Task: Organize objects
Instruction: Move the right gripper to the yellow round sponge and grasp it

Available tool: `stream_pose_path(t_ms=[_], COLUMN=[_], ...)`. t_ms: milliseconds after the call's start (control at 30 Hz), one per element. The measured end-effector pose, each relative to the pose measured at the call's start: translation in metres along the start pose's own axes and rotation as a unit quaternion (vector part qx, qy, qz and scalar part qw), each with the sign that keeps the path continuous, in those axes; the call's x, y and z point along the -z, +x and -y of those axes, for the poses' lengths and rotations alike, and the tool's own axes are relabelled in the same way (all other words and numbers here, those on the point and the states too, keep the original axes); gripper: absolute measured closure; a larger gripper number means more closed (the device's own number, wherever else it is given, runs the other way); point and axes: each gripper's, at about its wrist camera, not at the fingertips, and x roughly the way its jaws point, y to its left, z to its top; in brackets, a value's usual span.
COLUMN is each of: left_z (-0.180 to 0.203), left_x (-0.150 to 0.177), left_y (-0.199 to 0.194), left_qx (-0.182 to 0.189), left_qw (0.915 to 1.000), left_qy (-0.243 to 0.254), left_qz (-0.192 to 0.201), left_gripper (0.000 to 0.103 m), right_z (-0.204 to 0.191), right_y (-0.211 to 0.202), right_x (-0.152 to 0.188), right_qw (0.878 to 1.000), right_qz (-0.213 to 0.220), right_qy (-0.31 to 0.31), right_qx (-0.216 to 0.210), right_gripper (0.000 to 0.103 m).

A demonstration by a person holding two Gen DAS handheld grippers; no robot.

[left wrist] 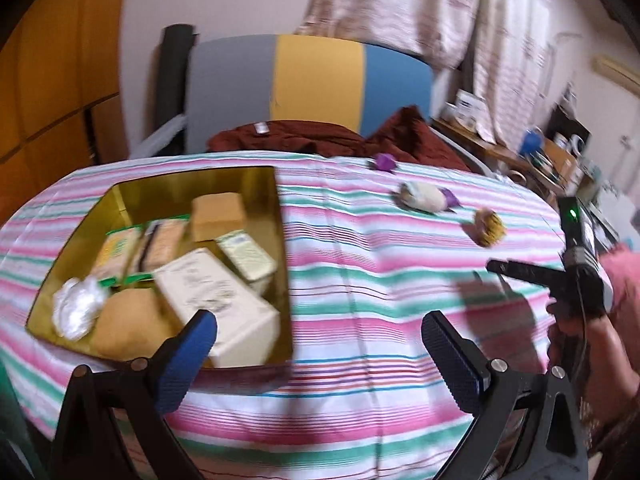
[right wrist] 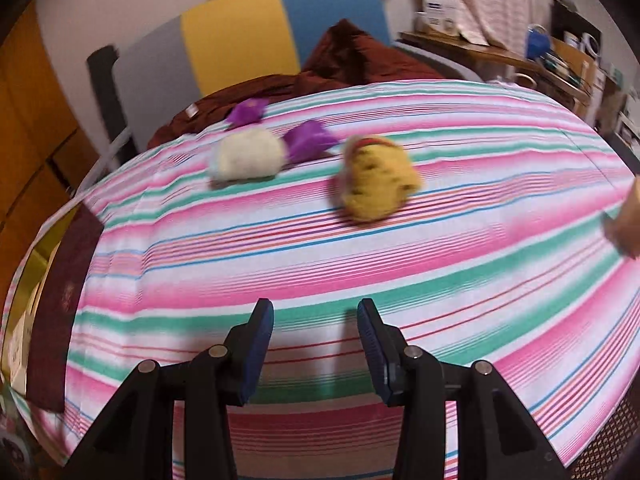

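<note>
Left gripper [left wrist: 320, 344]: fingers wide apart, nothing between them, lower centre of the left wrist view.
Right gripper [right wrist: 316, 344]: fingers apart, empty, over the striped cloth [right wrist: 400, 264].
Gold box [left wrist: 280, 216]: left of frame, holding cartons.
Yellow plush [right wrist: 376, 180]: upper centre, on the cloth.
White plush [right wrist: 246, 154]: just left of it, apart.

Box [left wrist: 280, 264] lies on the bedspread [left wrist: 380, 320], toys [left wrist: 424, 198] to its right.

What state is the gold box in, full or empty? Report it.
Partly full. The gold box has no lid on and holds several cartons, a brown block and a crumpled clear bag; gold floor still shows between them.
</note>
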Motion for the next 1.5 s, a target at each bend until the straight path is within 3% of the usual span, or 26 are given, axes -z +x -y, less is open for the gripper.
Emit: stream_pose_path(t_ms=[233,400,600,867,1200,1500], left_z=[0.025,0.031,0.036,0.041,0.056,0.069], left_x=[0.002,0.003,0.001,0.0,0.001,-0.016], left_y=[0.01,0.017,0.023,0.037,0.051,0.069], left_qx=[0.024,0.026,0.024,0.024,0.028,0.031], left_qw=[0.9992,0.9988,0.9981,0.9968,0.9952,0.9947], left_qy=[0.02,0.017,0.02,0.021,0.034,0.034], left_qz=[-0.023,-0.038,-0.053,-0.073,-0.087,-0.091], left_gripper=[0.0,0.0,0.0,0.0,0.0,0.0], right_z=[0.025,0.026,0.025,0.021,0.028,0.022], right_y=[0.003,0.007,0.028,0.056,0.062,0.06], right_x=[-0.016,-0.047,-0.078,-0.078,-0.074,-0.072], right_qw=[0.999,0.997,0.997,0.998,0.999,0.998], right_qz=[0.017,0.048,0.059,0.038,0.037,0.053], right_qy=[0.015,-0.003,0.003,-0.021,-0.005,-0.017], right_qx=[0.038,0.062,0.043,0.041,0.018,0.032], right_gripper=[0.054,0.053,0.051,0.051,0.052,0.056])
